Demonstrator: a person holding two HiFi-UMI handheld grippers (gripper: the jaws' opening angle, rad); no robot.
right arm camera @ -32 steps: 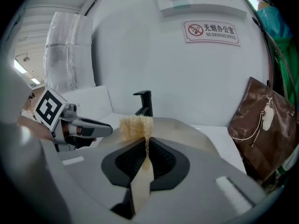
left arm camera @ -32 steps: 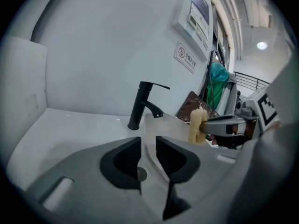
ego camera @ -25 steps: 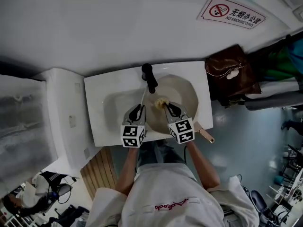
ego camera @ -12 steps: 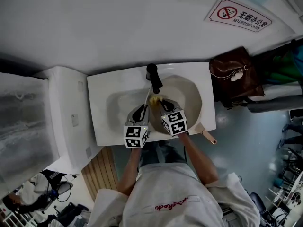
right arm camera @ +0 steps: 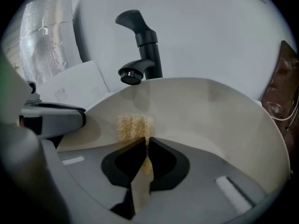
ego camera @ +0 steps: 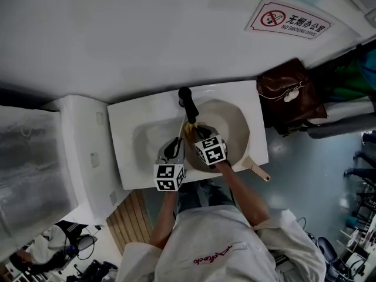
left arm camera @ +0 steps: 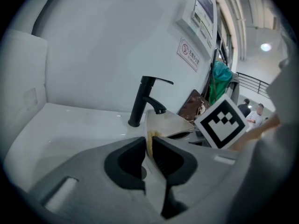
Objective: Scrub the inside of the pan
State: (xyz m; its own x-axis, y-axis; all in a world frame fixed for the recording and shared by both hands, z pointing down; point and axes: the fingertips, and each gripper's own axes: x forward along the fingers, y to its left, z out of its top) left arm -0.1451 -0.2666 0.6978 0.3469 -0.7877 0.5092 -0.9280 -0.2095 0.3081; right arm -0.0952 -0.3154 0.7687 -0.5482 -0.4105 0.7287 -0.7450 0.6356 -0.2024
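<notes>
Overhead, a person in a white top stands at a white sink [ego camera: 124, 135] set against a pale wall, with a gripper in each hand. A cream-coloured pan [ego camera: 232, 125] sits in the right part of the basin, just below a black faucet [ego camera: 187, 100]. The pan's handle [ego camera: 258, 172] points out over the sink's front right edge.

The left gripper [ego camera: 175, 145] reaches in from the front. In the left gripper view its jaws [left arm camera: 149, 141] are pressed together on the thin near rim of the pan. The right gripper's marker cube [left arm camera: 220, 121] shows just to the right.

The right gripper [ego camera: 194, 133] is inside the pan, near the faucet. In the right gripper view its jaws [right arm camera: 145, 141] are clamped on a small yellowish scrub pad [right arm camera: 133, 126]. The pad's frayed end lies against the pan's inner wall, under the faucet spout.

A brown bag [ego camera: 288, 93] hangs right of the sink, and a no-smoking sign [ego camera: 288, 17] is on the wall above.
</notes>
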